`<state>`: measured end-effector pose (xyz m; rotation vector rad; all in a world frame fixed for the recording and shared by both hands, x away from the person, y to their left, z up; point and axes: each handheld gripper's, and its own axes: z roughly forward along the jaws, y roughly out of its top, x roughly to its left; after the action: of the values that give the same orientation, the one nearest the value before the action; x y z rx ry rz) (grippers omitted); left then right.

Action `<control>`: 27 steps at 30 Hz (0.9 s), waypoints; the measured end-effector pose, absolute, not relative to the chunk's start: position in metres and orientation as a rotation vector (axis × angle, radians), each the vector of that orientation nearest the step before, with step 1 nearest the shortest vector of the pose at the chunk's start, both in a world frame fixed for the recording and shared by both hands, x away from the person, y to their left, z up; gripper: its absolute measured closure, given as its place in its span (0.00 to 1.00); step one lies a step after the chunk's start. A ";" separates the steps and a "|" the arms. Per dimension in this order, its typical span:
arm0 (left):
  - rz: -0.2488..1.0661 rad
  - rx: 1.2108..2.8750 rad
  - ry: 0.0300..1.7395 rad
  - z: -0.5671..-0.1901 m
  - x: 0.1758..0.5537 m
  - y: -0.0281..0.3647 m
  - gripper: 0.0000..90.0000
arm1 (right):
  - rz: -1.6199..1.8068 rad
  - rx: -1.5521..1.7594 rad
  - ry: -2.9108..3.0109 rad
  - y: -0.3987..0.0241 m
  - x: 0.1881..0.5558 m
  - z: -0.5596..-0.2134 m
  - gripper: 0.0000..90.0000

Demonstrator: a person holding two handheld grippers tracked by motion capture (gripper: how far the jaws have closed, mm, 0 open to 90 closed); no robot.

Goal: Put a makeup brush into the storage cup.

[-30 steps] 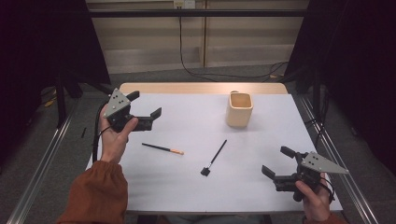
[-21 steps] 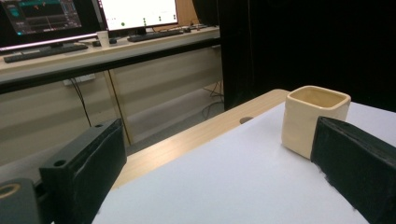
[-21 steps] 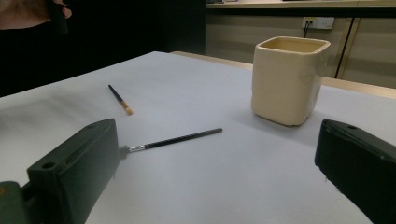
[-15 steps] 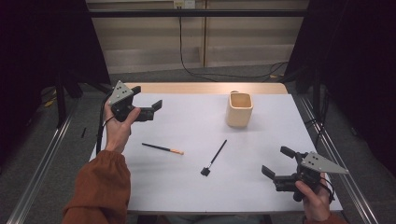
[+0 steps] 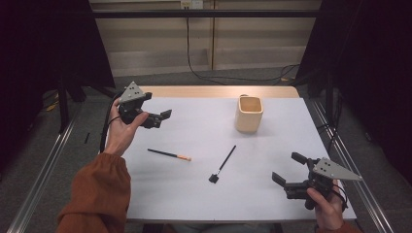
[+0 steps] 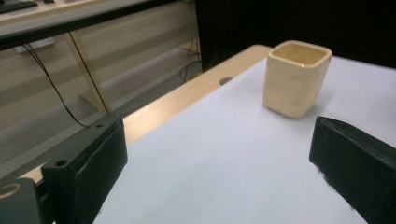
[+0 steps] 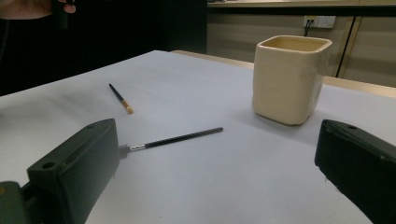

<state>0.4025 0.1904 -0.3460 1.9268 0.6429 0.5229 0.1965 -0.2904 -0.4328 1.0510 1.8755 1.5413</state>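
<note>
L gripper (image 5: 163,118) is hovering above the bench's far-left corner, jaws gaping wide w/ nothing btwn them, facing the cream cup (image 5: 249,113) that's sitting near the far edge, right of centre. R gripper (image 5: 287,177) is resting near the near-right corner, jaws also spread wide, empty. Orange-tipped brush (image 5: 169,155) and black brush (image 5: 222,164) are lying mid-bench, apart from each other & from both grippers.
</note>
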 end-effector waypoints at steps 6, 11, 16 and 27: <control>0.506 2.044 0.625 -0.348 0.402 0.188 0.06 | 1.542 1.046 1.884 -0.290 0.197 -0.433 0.00; 0.468 2.127 0.616 -0.352 0.402 0.187 0.05 | 1.544 1.054 1.883 -0.290 0.197 -0.433 0.00; 0.416 2.236 0.610 -0.356 0.403 0.188 0.05 | 1.542 1.047 1.892 -0.289 0.197 -0.434 0.00; 0.279 2.398 0.620 -0.364 0.403 0.190 0.05 | 1.545 1.047 1.893 -0.289 0.198 -0.434 0.00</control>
<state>0.4032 0.1898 -0.3636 2.3979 0.6201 0.2795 0.1977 -0.2893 -0.4336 1.0470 1.8930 1.5450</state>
